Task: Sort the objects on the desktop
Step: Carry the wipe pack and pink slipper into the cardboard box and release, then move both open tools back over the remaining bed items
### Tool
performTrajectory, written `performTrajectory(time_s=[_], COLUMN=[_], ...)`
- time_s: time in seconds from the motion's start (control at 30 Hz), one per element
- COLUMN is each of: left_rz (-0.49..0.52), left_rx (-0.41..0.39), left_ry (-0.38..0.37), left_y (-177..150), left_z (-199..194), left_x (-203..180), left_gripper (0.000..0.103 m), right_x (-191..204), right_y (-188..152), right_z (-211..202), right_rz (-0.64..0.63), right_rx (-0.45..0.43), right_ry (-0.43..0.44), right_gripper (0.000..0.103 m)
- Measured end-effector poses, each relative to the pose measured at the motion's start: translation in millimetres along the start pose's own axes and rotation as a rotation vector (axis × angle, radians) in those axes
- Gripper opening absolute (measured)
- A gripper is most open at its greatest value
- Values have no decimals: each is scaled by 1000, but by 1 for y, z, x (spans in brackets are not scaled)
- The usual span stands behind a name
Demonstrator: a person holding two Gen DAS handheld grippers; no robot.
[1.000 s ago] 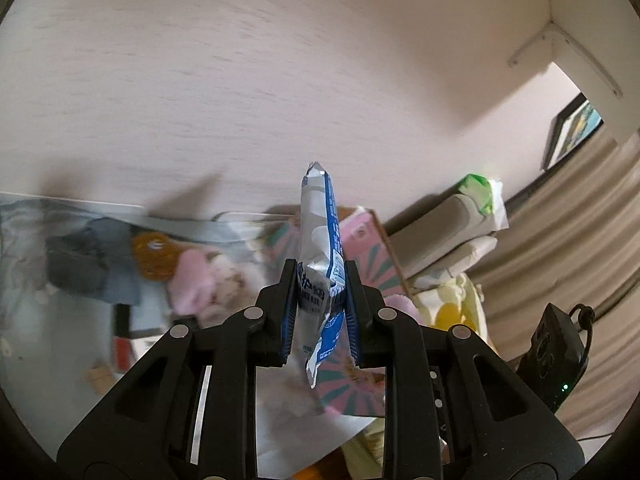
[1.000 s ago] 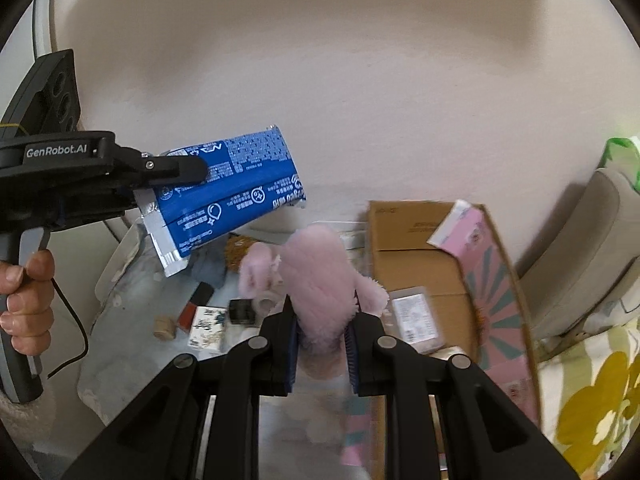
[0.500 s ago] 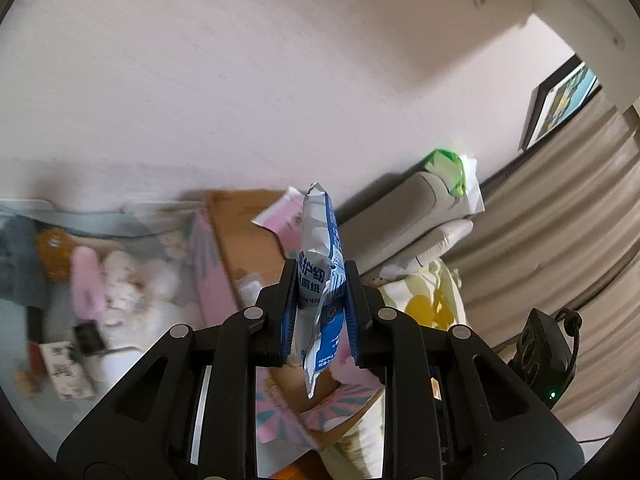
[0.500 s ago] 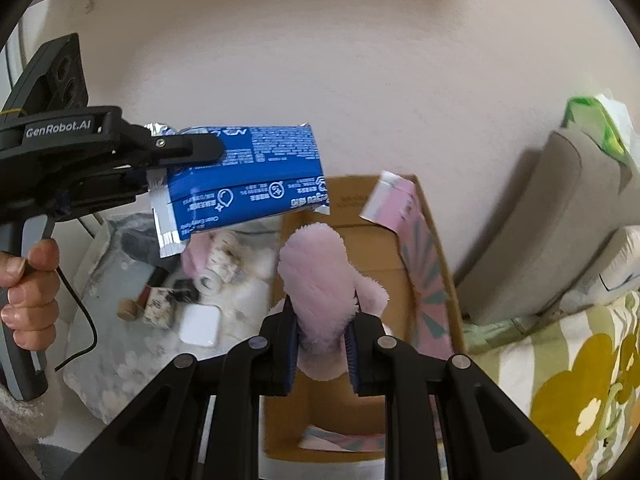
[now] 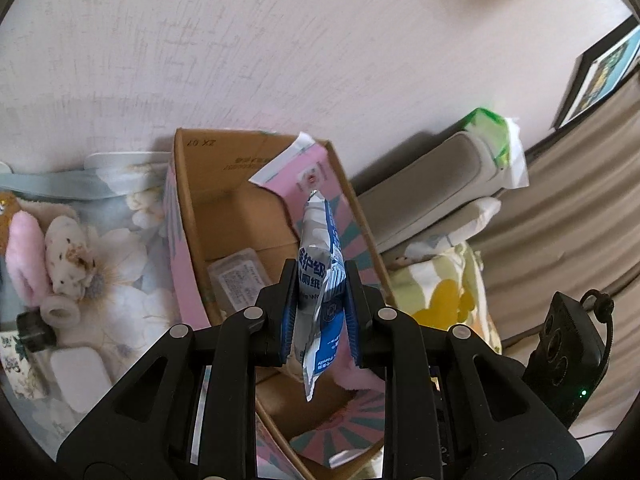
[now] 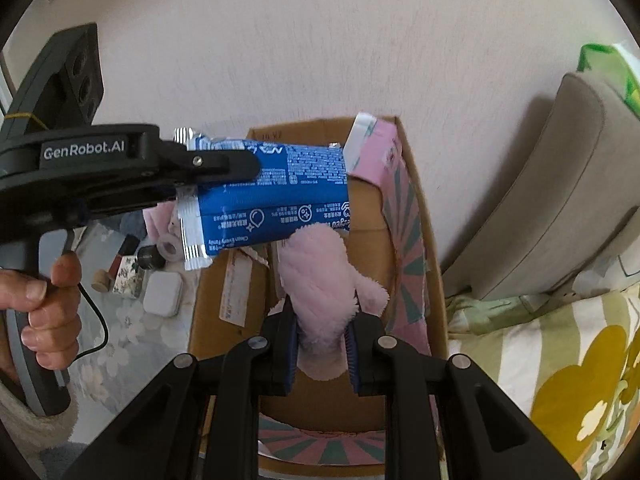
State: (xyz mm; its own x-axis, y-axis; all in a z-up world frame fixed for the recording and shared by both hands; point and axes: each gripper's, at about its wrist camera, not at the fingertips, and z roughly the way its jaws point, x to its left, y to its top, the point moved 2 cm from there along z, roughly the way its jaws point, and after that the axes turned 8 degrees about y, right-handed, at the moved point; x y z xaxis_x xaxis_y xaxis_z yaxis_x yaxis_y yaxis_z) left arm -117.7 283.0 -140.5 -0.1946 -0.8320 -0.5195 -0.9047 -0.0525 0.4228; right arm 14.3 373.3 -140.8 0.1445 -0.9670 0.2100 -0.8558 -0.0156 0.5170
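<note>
Both grippers are hovering over the cardboard box [image 6: 416, 240], evidently for dropping. The left gripper [image 5: 320, 316] is clamping a blue packet [image 5: 320, 280]; the right gripper [image 6: 322, 344] is squeezing a pink plush toy [image 6: 320, 280].

Two matte black hand-held grippers, the left hand-held gripper [image 6: 224, 168] printed "GenRobot.AI" in white, the right hand-held gripper [image 6: 322, 344] with silver screws, blue pads [image 6: 351, 350]. A thin black cable [image 6: 98, 320] trails beside a fuzzy cream sleeve [image 6: 24, 420].

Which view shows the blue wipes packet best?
The right wrist view: the blue wipes packet lies side-on with its printed face visible, clamped by the left gripper. The left wrist view shows it edge-on between the fingers.
</note>
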Motion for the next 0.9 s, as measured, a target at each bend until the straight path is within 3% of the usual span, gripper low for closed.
performTrajectory(time_s=[0.13,0.2,0.27,0.3,0.4,0.67,0.9], left_rz=[30,32,41,40,35,31,42], left_rx=[23,57,51,41,-12,-14,-43], left_ry=[52,128,160,156,161,168,199], left_y=[1,1,0,0,0,-4,-9], left_z=[6,12,11,9,-2,-18,-56], left_x=[0,1,4,5,10,19,41], left_gripper=[21,27,68,100,103,103,103], right_x=[-2,-3,-2,0,6,21,46], right_y=[-3,-6,-9,-11,-11,-5,2], right_z=[20,33,37,35,31,25,10], right_rz=[10,16,12,10,-2,18,9], right_rx=[80,134,151,146,127,98,47], right_ry=[15,2,-8,-3,-12,-28,-45], right_gripper=[33,55,57,58,64,65,65])
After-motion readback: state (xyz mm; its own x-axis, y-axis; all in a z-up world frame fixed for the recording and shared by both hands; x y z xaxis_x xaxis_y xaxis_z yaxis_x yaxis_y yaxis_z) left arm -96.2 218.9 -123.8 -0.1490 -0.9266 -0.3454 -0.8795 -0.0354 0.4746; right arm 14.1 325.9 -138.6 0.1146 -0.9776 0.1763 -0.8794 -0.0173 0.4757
